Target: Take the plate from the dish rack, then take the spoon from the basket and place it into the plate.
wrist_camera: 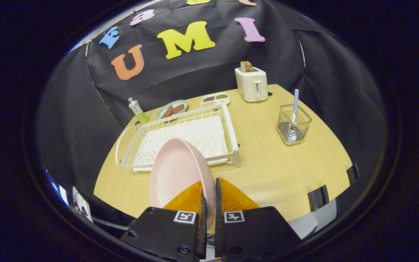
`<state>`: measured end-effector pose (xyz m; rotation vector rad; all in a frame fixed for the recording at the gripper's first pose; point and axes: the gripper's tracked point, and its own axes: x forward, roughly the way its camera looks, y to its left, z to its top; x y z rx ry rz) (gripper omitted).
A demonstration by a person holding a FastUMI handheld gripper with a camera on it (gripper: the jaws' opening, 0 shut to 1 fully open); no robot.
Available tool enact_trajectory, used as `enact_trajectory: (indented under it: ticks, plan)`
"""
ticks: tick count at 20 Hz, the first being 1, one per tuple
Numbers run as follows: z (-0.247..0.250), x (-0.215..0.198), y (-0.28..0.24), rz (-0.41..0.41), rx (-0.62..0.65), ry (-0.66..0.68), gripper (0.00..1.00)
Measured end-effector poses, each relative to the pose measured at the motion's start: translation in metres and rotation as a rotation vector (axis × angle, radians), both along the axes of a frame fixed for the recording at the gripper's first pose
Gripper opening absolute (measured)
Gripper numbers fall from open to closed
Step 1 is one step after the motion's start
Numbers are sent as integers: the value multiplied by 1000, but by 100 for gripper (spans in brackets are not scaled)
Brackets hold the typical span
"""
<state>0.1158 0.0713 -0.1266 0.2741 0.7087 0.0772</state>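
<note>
Plate [180,171] is pink, rigid, looks like light plastic or melamine (can't confirm material), smooth and probably slick at the rim. It's held on edge, clear of the dish rack [231,134] and just in front of it, above the table [275,167]. Rim is the only sensible hold for a two-finger tool, and that's where it's taken now.

Gripper [209,198]: fingers nearly closed, only a narrow gap, with the plate's rim pinched between them. Both fingers appear to press on it. Grip is at one edge, so the plate hangs off to the left and could pivot or slip if swung fast.

Spoon [294,120] stands bowl-down in the wire basket [294,125], well to the right of the rack, handle sticking up (thin, stiff, light; take it by the upper handle).

Judgement: plate needs setting flat on open table before going for the spoon.
</note>
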Motion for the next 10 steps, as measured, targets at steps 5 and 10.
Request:
enact_trajectory:
  ticks: [5,10]
  plan:
    - [-67,1,-3,18,48,83,14]
    - [-98,10,-4,37,136,132,15]
